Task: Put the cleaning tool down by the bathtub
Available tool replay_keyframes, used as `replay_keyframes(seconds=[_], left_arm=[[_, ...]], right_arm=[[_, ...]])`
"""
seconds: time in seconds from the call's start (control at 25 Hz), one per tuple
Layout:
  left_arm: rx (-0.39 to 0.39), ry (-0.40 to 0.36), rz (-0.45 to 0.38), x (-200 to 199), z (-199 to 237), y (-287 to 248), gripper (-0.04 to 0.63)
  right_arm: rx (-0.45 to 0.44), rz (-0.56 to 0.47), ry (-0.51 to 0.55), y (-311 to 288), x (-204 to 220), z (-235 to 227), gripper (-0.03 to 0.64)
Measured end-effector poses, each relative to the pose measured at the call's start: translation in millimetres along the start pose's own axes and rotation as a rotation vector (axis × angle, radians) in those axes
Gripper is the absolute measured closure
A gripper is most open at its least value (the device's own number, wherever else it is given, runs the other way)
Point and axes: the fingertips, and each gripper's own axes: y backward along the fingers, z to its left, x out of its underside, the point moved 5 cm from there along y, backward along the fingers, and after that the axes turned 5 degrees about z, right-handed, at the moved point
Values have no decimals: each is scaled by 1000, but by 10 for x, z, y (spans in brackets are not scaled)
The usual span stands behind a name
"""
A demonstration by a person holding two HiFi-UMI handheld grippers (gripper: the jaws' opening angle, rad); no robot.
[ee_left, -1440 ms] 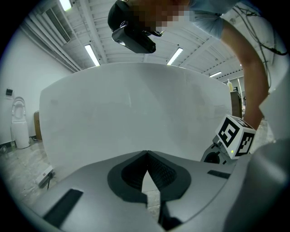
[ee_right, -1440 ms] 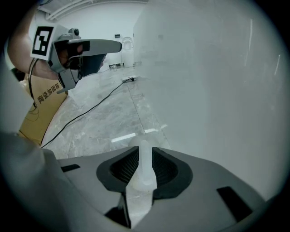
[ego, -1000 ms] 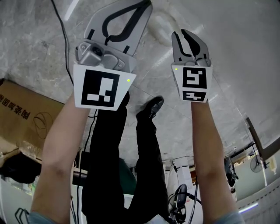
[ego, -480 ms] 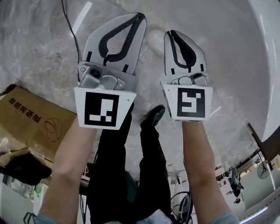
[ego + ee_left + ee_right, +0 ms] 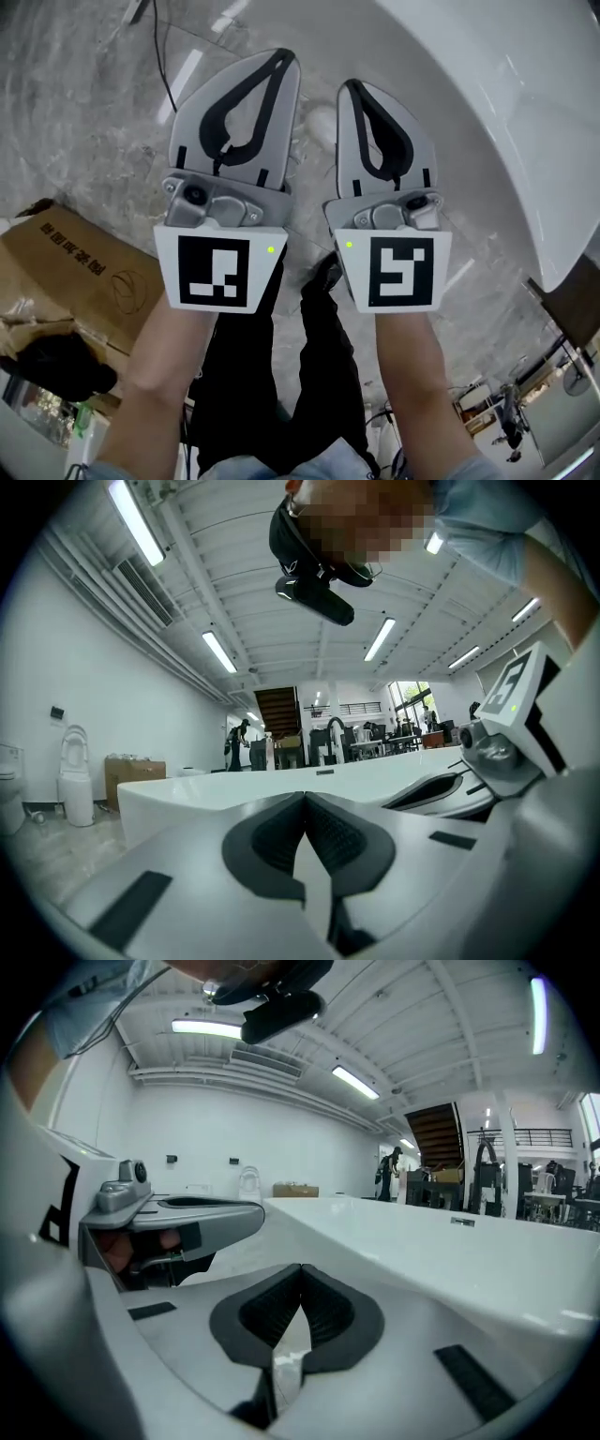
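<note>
**Now empty: both grippers shut and up beside the tub**

Just now the right gripper [image 5: 352, 86] has been closing its jaws. Its own view shows the ribbed pads pressed together at the tips with nothing between them. The left gripper [image 5: 281, 56] is the same, its pads meeting on empty air. Neither holds the cleaning tool.

Where the tool lies is not certain. A pale shape [image 5: 320, 120] shows on the marble floor [image 5: 75, 122] in the gap between the two grippers, close to the foot of the white bathtub [image 5: 506, 112]. It may be the tool, but it is too blurred to name. If so, the put-down looks done, and the hands are likely only coming away.

Against the head view of a second ago, both grippers sit lower in the picture and closer side by side. The bathtub was barely in the corner then and now sweeps across the whole upper right. The cardboard box [image 5: 75, 272] at the left has slid further down the frame, and the black cable [image 5: 167, 75] shows only near the top.
</note>
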Motion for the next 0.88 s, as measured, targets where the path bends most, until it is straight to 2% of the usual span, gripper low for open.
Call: replay_keyframes(seconds=[0.2, 0.48, 0.72, 0.88], left_arm=[[-7, -16, -68, -827, -63, 93, 580], [-36, -42, -121, -2108, -270, 349, 580], [-98, -65, -191, -3226, -476, 782, 580], [-121, -72, -235, -3896, -670, 1148, 580]], right_arm=[[22, -86, -10, 403, -695, -125, 603], [56, -197, -6, 1109, -1817, -370, 603], [92, -323, 41, 1994, -2808, -464, 603], [109, -363, 70, 2624, -3341, -468, 603]])
